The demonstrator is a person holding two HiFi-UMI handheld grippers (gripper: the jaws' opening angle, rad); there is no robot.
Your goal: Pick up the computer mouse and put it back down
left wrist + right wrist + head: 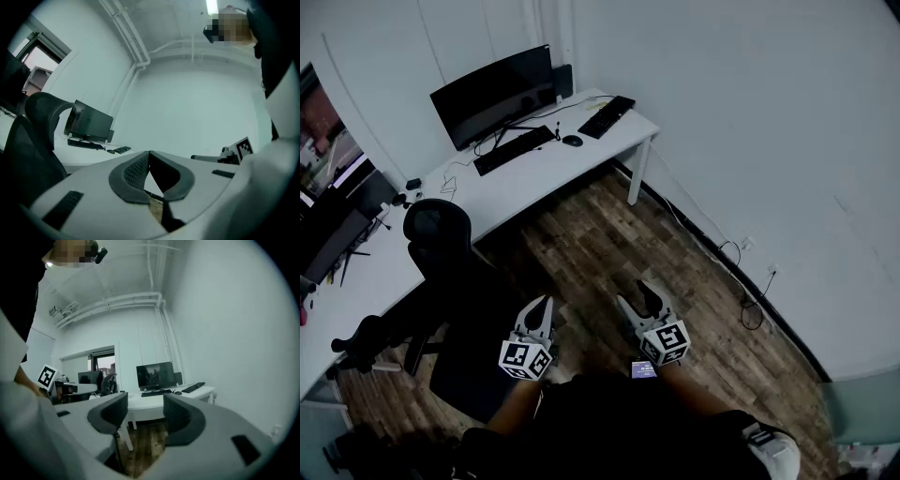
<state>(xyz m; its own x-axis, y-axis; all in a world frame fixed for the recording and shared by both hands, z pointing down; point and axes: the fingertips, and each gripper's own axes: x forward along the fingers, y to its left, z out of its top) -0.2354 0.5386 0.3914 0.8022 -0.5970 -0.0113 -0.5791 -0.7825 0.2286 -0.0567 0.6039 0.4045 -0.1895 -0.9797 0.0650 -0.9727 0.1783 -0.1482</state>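
The black computer mouse [572, 141] lies on the white desk [581, 164] at the far side of the room, between two black keyboards. It shows small in the right gripper view [177, 393] and in the left gripper view [107, 151]. Both grippers hang low over the wooden floor, far from the desk and pointing toward it. My left gripper [544, 306] [149, 155] is shut, its pads meeting at the tips with nothing between them. My right gripper [636, 298] [145, 405] is open and empty.
A curved monitor [495, 94] stands on the desk behind one keyboard [514, 150]; a second keyboard [607, 116] lies at the right end. A black office chair [450, 281] stands just left of the left gripper. Cables [750, 291] run along the right wall.
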